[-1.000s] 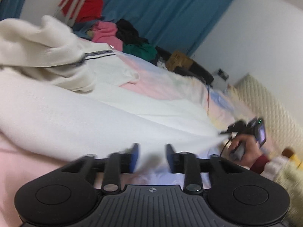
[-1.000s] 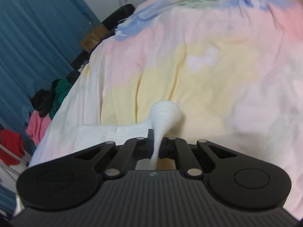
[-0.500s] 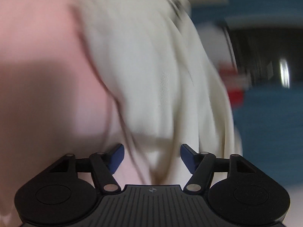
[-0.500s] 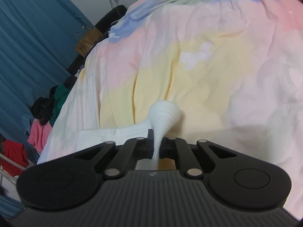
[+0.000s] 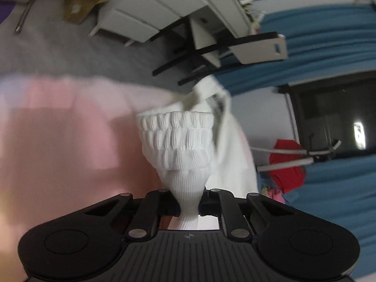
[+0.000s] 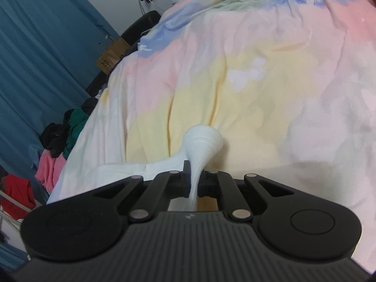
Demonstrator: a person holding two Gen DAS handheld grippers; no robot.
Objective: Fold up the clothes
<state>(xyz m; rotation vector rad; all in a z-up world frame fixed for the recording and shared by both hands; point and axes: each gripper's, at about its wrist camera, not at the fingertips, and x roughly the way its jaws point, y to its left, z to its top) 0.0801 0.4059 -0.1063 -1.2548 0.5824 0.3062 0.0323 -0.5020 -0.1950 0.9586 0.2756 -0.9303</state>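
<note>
In the left wrist view a bunched white ribbed knit edge point(image 5: 181, 145) of a cream-white garment point(image 5: 235, 152) fans out from my left gripper point(image 5: 189, 205). Its jaws are closing and pinch the knit between them. The rest of the garment trails off to the right over the pink bedspread point(image 5: 58, 129). In the right wrist view my right gripper point(image 6: 195, 183) is shut on another white part of the garment point(image 6: 203, 141), which flares out like a cuff just past the jaws. A white strip of it runs left across the pastel bedspread point(image 6: 258, 70).
Past the bed edge in the left wrist view are grey floor, a white drawer unit point(image 5: 141, 11), a cardboard box point(image 5: 82, 2), a red garment on a rack point(image 5: 286, 162) and blue curtains point(image 5: 329, 28). A clothes pile point(image 6: 63, 141) lies by the curtain point(image 6: 47, 58) in the right wrist view.
My left gripper swung away from the spread garment, rolled over toward the bed edge, opened wide over the cream cloth and then closed on its ribbed edge. The right gripper held still.
</note>
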